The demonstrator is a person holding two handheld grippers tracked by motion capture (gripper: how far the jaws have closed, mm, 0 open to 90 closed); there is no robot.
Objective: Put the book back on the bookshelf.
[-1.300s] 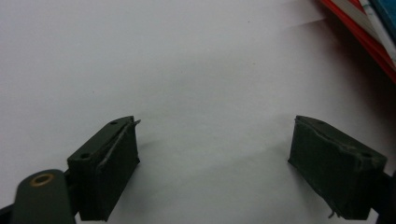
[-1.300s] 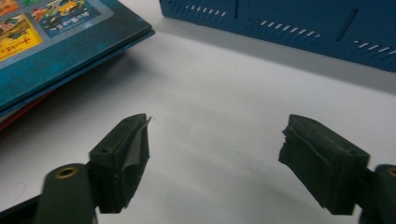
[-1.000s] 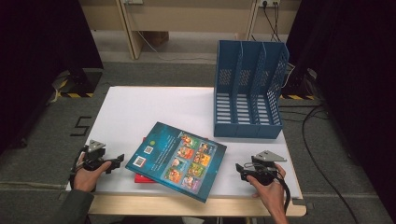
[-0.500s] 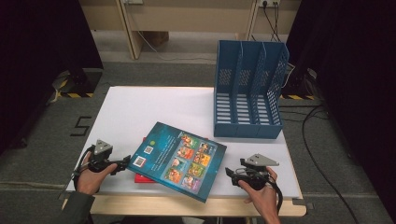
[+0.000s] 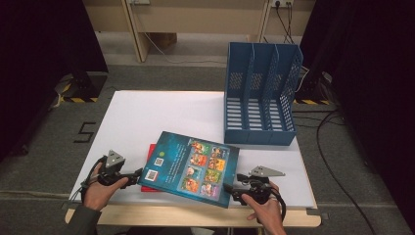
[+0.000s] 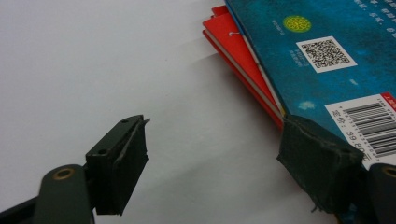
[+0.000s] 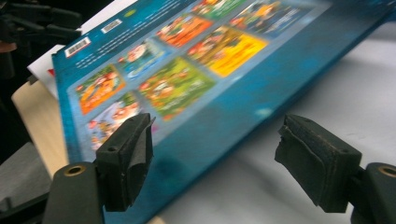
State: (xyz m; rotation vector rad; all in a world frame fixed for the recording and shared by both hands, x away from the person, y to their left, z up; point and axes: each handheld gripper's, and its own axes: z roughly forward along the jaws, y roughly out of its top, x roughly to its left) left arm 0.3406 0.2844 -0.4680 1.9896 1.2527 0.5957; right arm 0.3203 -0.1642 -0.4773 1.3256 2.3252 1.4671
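Blue picture book (image 5: 192,167): lying back cover up on the front of the white tabletop (image 5: 161,115), skewed, one corner overhanging the front edge.
Red book (image 6: 238,56): lying under the blue one, its edges sticking out at the barcode end.
Left claw (image 5: 136,174): jaws standing apart, coming in low at the barcode end of the blue book; in the left gripper view one jaw is sitting at the cover's edge, the other over bare tabletop.
Right claw (image 5: 231,190): jaws standing apart, facing the opposite edge near the overhanging corner; in the right gripper view that edge is sitting between the jaws, nothing pinched yet.
Reason for approach: judged that both claws are flanking the book to lift it by opposite edges, the overhang giving the right jaw room beneath.
Blue file rack (image 5: 259,95): standing upright at the far right, compartments appearing empty, the likely destination.
Obstruction: the red book is sitting close beneath the left edge, so the left claw risks pinching both.
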